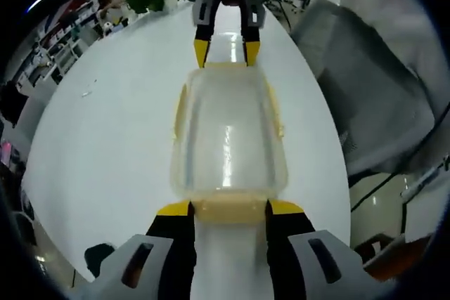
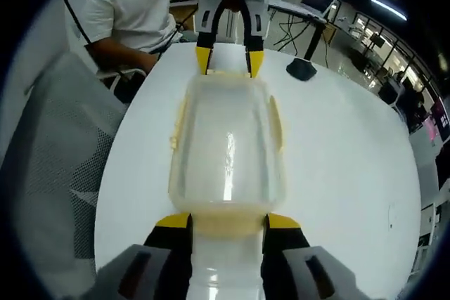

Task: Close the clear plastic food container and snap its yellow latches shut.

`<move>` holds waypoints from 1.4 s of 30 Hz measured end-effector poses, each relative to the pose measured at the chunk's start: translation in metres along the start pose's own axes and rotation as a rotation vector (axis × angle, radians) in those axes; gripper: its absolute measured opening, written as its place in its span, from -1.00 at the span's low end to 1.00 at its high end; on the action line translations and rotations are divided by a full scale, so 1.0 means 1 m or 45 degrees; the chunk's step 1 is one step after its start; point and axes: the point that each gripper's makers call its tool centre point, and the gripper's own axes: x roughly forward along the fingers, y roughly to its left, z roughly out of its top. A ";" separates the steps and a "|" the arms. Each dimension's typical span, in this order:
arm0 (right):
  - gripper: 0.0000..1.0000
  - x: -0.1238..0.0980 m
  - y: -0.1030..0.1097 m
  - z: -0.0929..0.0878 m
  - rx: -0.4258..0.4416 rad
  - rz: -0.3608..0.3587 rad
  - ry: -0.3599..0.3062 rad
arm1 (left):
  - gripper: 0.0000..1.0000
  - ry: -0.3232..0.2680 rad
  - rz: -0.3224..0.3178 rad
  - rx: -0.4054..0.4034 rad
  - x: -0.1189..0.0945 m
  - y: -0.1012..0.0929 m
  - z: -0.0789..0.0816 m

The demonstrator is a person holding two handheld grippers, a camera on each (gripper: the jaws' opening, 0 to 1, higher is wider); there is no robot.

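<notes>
Left gripper (image 1: 228, 209) jaws are spreading around the near short end of the clear container (image 1: 228, 142), yellow tips sitting at either side of the yellow end latch (image 1: 228, 209); whether they are touching it, cannot tell. Right gripper (image 2: 228, 223) is doing the same at the opposite end, jaws apart, flanking its own end latch (image 2: 228, 221). Each is showing in the other's view, beyond the far end of the box.

Judging the two are facing each other to steady the box from both ends while the end latches are being pressed down.

Container is lying lengthwise between them on the white table (image 1: 105, 138), toward the middle, away from its edges. Lid appearing already seated; side latches (image 2: 276, 121) looking flat against the walls, not certain.

Box: translucent glossy plastic, rounded rectangle, pale yellow rim. Table smooth, reflective. Grey mesh chair (image 2: 49, 145) standing at the table edge
</notes>
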 end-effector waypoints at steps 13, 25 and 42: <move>-0.29 -0.037 0.010 -0.001 0.025 0.027 -0.058 | -0.26 0.037 -0.008 0.008 -0.017 -0.009 0.032; -0.29 -0.075 0.011 -0.031 0.031 0.006 -0.052 | -0.26 0.049 0.014 0.048 -0.010 -0.009 0.079; -0.28 -0.108 0.014 -0.079 0.069 -0.019 -0.056 | -0.26 0.068 0.016 0.072 0.015 -0.006 0.133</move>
